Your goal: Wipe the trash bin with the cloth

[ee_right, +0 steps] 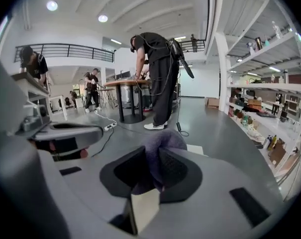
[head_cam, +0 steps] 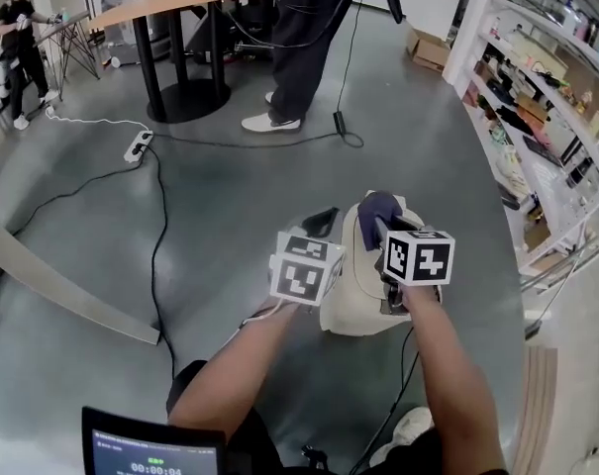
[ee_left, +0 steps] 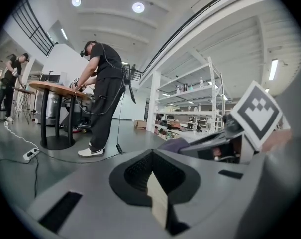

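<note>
In the head view a cream trash bin point(head_cam: 350, 303) stands on the grey floor just in front of me, seen from above. My right gripper point(head_cam: 376, 228) is over the bin's top and shut on a bunched purple cloth point(head_cam: 377, 209). In the right gripper view the cloth point(ee_right: 160, 142) bulges out between the black pads. My left gripper point(head_cam: 322, 222) hovers beside the bin's left edge, shut, with nothing between its pads point(ee_left: 140, 169). From the left gripper view the cloth point(ee_left: 176, 144) and the right gripper's marker cube point(ee_left: 255, 114) show at the right.
A person point(head_cam: 301, 38) stands at a round wooden table point(head_cam: 170, 6) ahead. Black cables point(head_cam: 156, 250) and a power strip point(head_cam: 138, 146) lie on the floor to the left. Stocked shelves point(head_cam: 547, 117) run along the right. A curved wooden board point(head_cam: 66, 290) lies at the left.
</note>
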